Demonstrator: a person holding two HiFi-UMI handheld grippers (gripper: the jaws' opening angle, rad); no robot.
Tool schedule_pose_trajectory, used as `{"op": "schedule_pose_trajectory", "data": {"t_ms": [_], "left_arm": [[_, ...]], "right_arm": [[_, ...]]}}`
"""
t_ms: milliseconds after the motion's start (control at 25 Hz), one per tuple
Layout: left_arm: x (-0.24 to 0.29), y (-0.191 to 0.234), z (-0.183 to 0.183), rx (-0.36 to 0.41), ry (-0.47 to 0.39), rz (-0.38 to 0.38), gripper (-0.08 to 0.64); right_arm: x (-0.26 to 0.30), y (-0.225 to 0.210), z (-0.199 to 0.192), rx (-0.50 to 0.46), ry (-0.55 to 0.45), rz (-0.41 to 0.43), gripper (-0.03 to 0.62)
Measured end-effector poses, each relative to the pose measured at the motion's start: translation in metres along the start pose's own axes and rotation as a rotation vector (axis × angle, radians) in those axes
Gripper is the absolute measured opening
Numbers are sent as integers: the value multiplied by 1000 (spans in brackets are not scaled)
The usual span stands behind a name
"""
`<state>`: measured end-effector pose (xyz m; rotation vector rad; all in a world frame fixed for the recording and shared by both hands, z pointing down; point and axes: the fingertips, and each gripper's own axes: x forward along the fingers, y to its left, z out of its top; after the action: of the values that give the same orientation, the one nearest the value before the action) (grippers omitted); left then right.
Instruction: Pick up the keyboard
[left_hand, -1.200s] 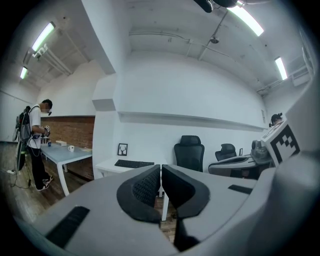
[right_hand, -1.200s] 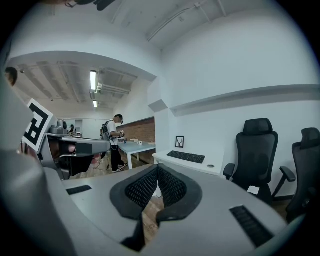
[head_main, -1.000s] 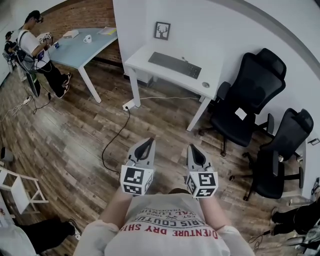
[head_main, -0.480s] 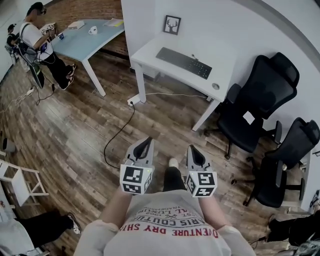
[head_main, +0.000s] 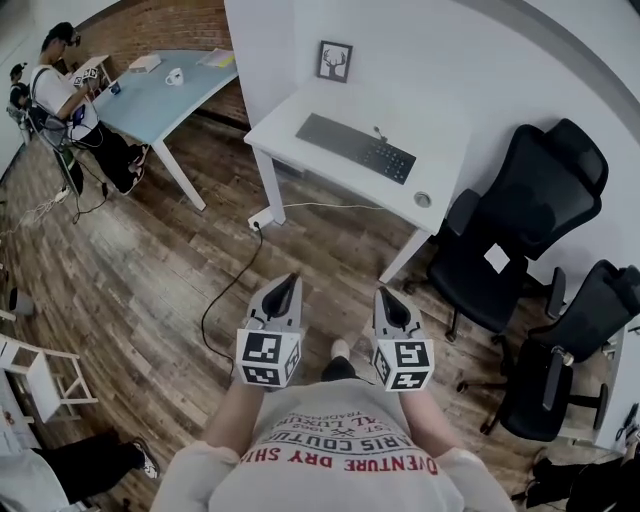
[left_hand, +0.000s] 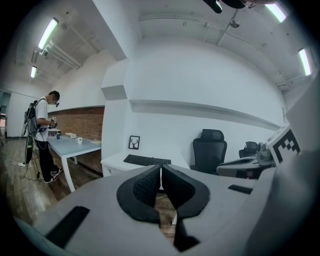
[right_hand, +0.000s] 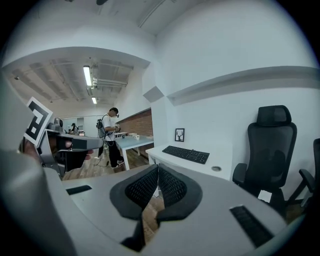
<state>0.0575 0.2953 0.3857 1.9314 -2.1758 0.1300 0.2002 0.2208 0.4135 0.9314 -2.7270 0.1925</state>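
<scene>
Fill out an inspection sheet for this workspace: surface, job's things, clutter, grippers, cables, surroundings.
Surface: white desk against the wall, mostly bare.
Job's things: dark keyboard lying flat on the desk, untouched.
Clutter: framed picture at the desk's back; small round disc near its right end.
Grippers: left gripper and right gripper both shut, empty, over the floor short of the desk.
Cables: dark cable across the floor from a power strip by the desk leg.
Surroundings: wood floor; black office chairs right of the desk; blue table with a person beside it.
</scene>
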Motion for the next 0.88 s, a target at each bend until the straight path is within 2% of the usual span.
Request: {"op": "schedule_pose_trajectory", "data": {"t_ms": [200,400,720,880], "left_arm": [[64,-13,22,15,-17,8,29],[114,-16,30,5,-13,30,29],[159,-5,28,12,28,41,29],[182,6,28,17,30,13,29]], "right_arm": [[37,-61,15,7,-3,-9,26],[72,-104,20,10,2,-4,26],[112,-130,17,85,33,12,26],[133,-139,15,126,38,-13,26]]}}
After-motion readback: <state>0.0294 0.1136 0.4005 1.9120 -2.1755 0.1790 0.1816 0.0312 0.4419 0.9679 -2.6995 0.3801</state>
